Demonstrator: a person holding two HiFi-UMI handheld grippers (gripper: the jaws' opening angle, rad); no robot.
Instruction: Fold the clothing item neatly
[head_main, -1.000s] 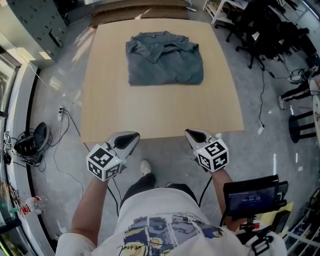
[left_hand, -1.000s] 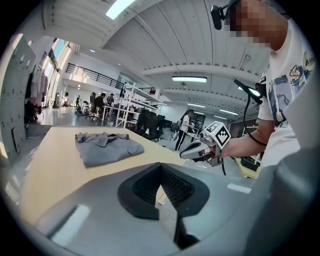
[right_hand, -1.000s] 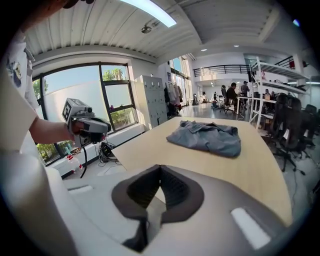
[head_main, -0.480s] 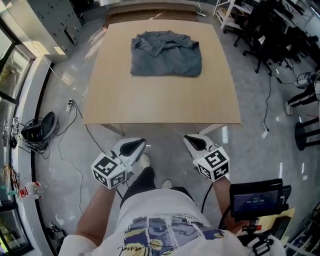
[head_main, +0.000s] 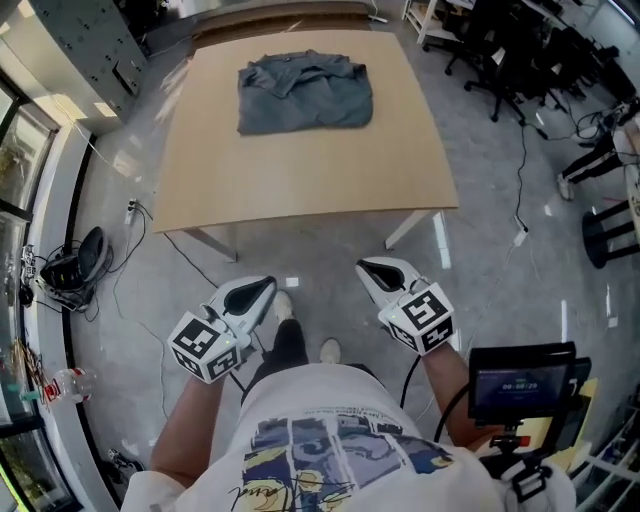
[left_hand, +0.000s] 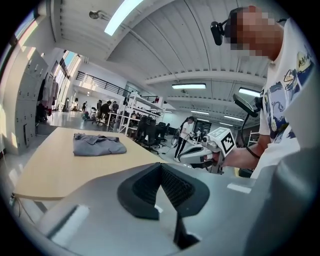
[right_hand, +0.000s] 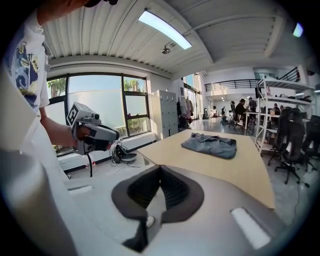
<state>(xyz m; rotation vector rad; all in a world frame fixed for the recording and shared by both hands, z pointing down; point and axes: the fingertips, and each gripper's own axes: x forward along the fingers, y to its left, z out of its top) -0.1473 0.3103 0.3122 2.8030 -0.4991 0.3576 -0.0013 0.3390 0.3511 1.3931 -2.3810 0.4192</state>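
The grey shirt lies folded in a compact rectangle on the far half of the table, well apart from both claws. The left claw and right claw are pinched together on nothing, over the floor short of the table. The likeliest trouble, I judge, is the rumpled collar end slumping, or a closed claw dragging the cloth while tidying.
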